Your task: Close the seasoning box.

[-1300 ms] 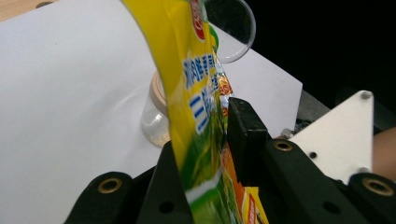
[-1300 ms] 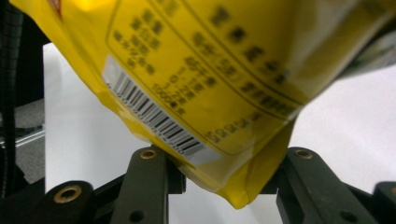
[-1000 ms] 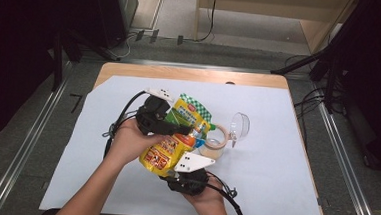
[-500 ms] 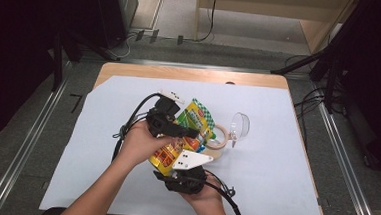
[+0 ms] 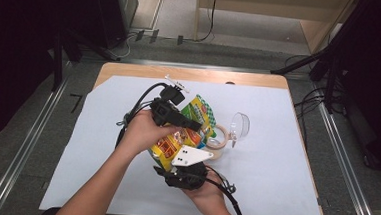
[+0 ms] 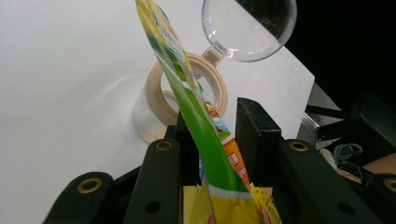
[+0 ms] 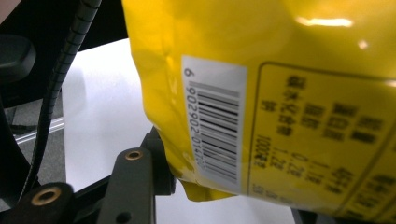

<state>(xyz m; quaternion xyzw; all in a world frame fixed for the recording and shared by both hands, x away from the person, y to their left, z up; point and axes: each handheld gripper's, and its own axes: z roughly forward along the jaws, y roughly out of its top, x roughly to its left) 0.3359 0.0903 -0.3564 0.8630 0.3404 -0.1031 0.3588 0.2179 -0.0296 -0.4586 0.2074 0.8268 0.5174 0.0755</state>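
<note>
High view: left hand-held gripper point(image 5: 195, 125) now higher up the yellow-and-green foil snack bag point(image 5: 198, 110) than a second ago, jaws just eased open.

Seen along the left gripper view, green edge of the bag standing upright between the two black jaws, brushing one pad, clear gap to the other: a middling opening, no pinch. Right hand-held gripper point(image 5: 182, 162) under the bag's lower end, jaws likewise just been opening; in the right gripper view, one pad against the bottom corner of the barcoded yellow back, other jaw hidden, so cannot tell whether gripped or released. Bag raised and tilted over the white-covered counter point(image 5: 284, 183), just beside the beige roll of tape point(image 5: 220, 137) and the clear plastic scoop point(image 5: 240, 125). Probably a regrip in mid-change: bag loosely kept, liable to slide down unless one pair closes again.
</note>
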